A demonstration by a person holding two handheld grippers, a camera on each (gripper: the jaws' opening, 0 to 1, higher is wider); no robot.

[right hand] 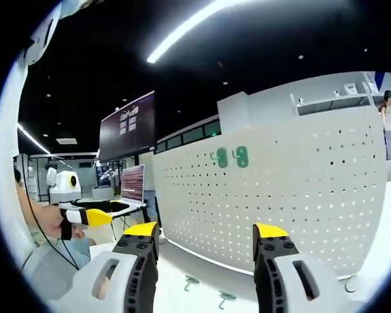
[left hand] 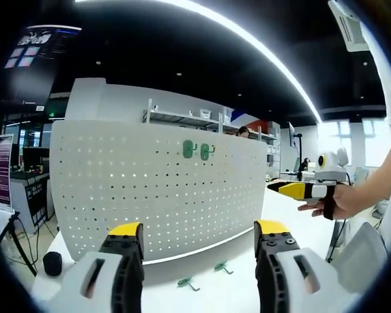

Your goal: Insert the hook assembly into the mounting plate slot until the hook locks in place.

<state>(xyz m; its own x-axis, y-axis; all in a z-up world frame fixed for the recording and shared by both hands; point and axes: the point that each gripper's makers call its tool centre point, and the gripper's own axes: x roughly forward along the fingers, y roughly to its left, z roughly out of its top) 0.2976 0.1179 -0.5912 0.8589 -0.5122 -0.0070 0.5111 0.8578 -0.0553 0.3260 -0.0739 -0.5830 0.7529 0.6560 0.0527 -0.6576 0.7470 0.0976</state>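
A white pegboard mounting plate [left hand: 156, 189] [right hand: 280, 189] stands upright on a white table. Two green hooks [left hand: 199, 150] [right hand: 232, 157] hang side by side near its top. Two more green hooks lie loose on the table in front of it [left hand: 188, 283] [left hand: 223, 267] [right hand: 191, 282] [right hand: 225, 298]. My left gripper [left hand: 199, 238] is open with nothing between its yellow-tipped jaws, held in front of the plate. My right gripper [right hand: 205, 238] is open and empty too; it also appears at the right of the left gripper view [left hand: 296, 190], held by a hand.
A black knob [left hand: 52, 263] sits at the table's left corner. Monitors [right hand: 131, 184] and desks stand behind to the left. A white robot-like device [left hand: 330, 163] stands beyond the table. Shelving [left hand: 182, 119] rises behind the plate.
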